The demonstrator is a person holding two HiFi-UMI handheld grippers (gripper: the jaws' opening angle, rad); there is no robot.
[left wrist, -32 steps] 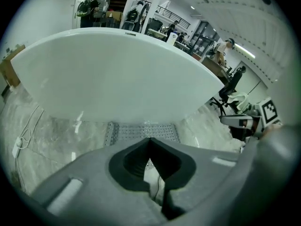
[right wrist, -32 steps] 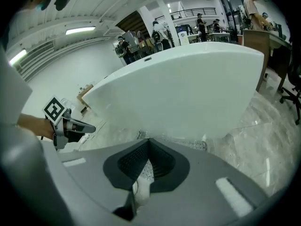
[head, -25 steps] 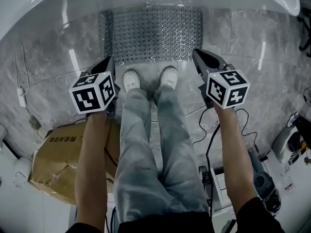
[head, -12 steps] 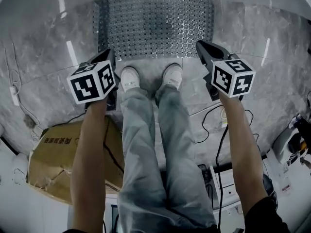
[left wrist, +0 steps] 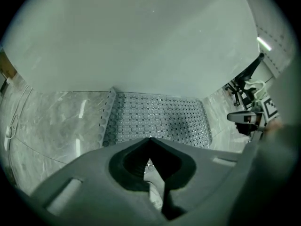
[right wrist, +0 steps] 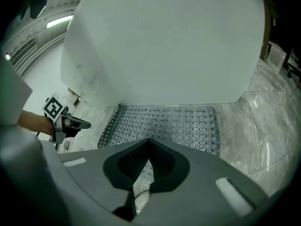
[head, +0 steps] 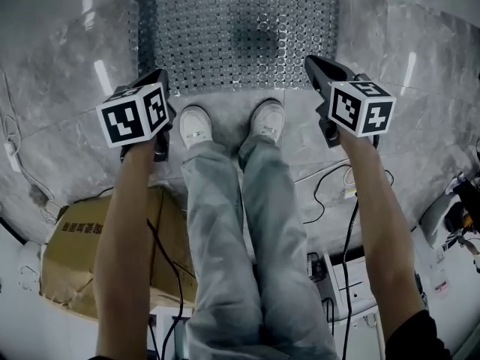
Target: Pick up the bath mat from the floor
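Both tools are lower than a second ago, and the bath mat point(head: 236, 36) now looks larger and nearer in the head view. The left tool point(head: 159, 77) and the right tool point(head: 311, 62) point steeply down, one at each near corner of the mat. I judge that they are placed so in order to take the near edge at two points, so that the mat can come up evenly and not fold.

Each gripper view shows the jaws pressed together with nothing between them. Both tools are clenched and empty, and they must be opened before any grasp.

The mat lies flat on the marble floor point(head: 420, 81). Its far edge is against the foot of the white bathtub point(left wrist: 141, 41), and its near edge is just in front of the person's shoes point(head: 195, 126). No tool touches it yet. It is dimpled and seems thin, so I think one jaw has to slide under the edge.

For containers, a cardboard box point(head: 75, 253) stands on the floor behind the left arm. Its top is closed as far as I see, so I cannot tell its contents. The inside of the bathtub is not shown in any view.
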